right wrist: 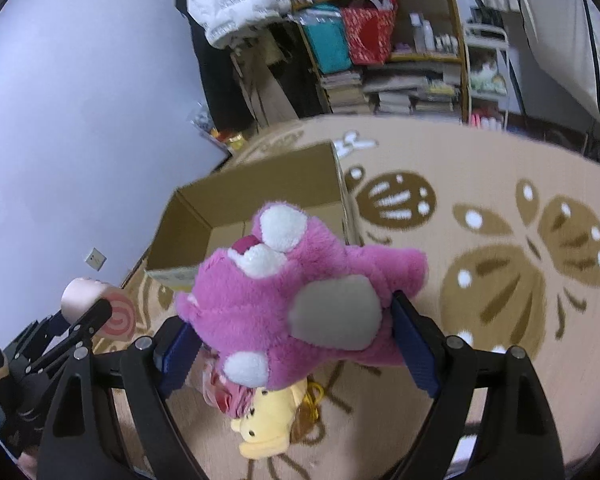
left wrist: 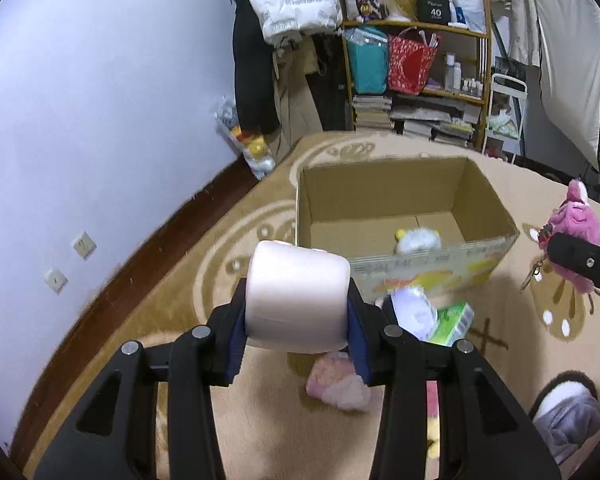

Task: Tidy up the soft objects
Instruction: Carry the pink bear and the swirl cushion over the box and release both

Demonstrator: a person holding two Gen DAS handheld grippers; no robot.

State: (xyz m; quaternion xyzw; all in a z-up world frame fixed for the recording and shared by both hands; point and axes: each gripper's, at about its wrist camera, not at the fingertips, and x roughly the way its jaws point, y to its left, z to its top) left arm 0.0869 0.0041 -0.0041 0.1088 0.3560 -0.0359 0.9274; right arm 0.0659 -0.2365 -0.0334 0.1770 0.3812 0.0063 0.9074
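Observation:
My left gripper (left wrist: 298,320) is shut on a pale pink roll-shaped cushion (left wrist: 298,296), held above the carpet in front of an open cardboard box (left wrist: 384,208). The cushion's swirl end shows in the right wrist view (right wrist: 118,316). A small white and yellow plush (left wrist: 418,240) lies inside the box. My right gripper (right wrist: 296,332) is shut on a pink plush bear (right wrist: 296,280), held above the carpet right of the box (right wrist: 260,196); the bear also shows in the left wrist view (left wrist: 578,228).
On the carpet near the box lie a white plush (left wrist: 412,308), a green tissue pack (left wrist: 454,322), a pink fluffy item (left wrist: 336,384) and a yellow plush (right wrist: 268,420). A cluttered shelf (left wrist: 416,60) stands behind. A slippered foot (left wrist: 568,408) is at lower right.

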